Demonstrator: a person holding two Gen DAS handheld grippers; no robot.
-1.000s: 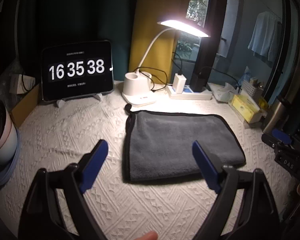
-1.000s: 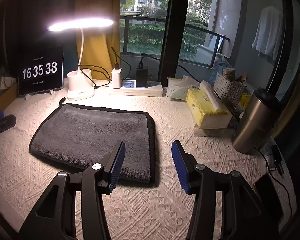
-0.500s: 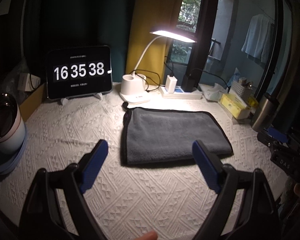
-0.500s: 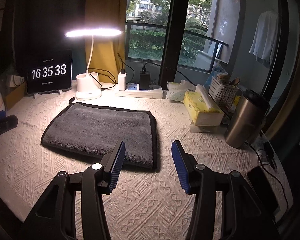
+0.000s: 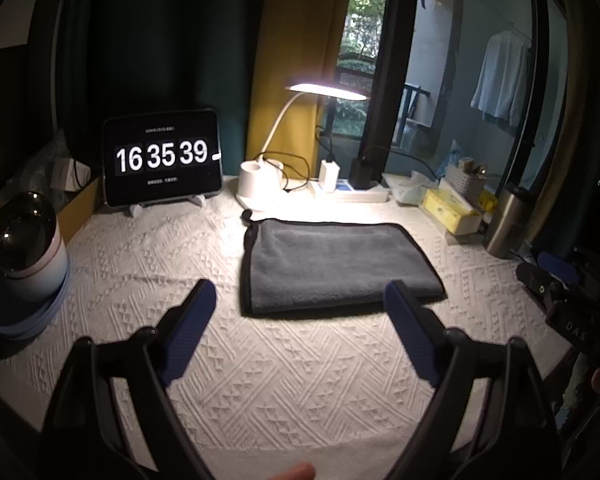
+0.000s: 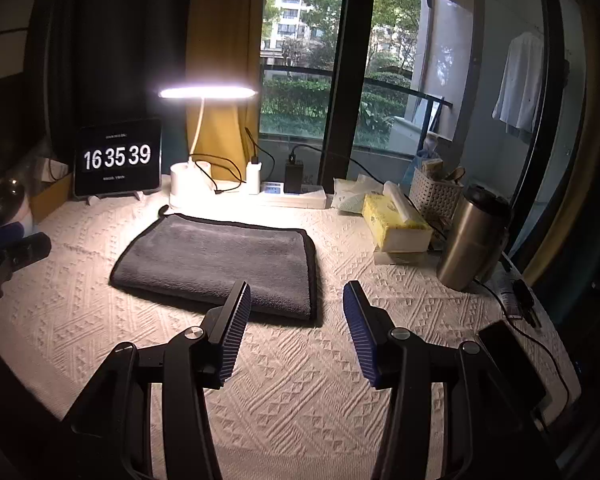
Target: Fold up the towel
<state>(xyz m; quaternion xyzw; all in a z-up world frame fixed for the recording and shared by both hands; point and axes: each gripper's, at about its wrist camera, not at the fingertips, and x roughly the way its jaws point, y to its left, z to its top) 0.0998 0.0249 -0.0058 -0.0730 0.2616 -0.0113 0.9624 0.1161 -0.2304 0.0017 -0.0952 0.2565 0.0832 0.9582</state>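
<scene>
One folded grey terry towel with black edging (image 5: 336, 266) lies flat on the white textured tablecloth (image 5: 148, 256), just before the one lit white desk lamp (image 6: 204, 94). Two grippers hover short of it, the left gripper (image 5: 296, 320) spread wide, the right gripper (image 6: 296, 320) apart, both holding nothing. The basket's contents are hard to make out.

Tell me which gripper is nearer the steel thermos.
Right. The right gripper hovers open just past the towel's right end, on the thermos side; the left gripper hovers open before the towel's left end, across the table.
</scene>
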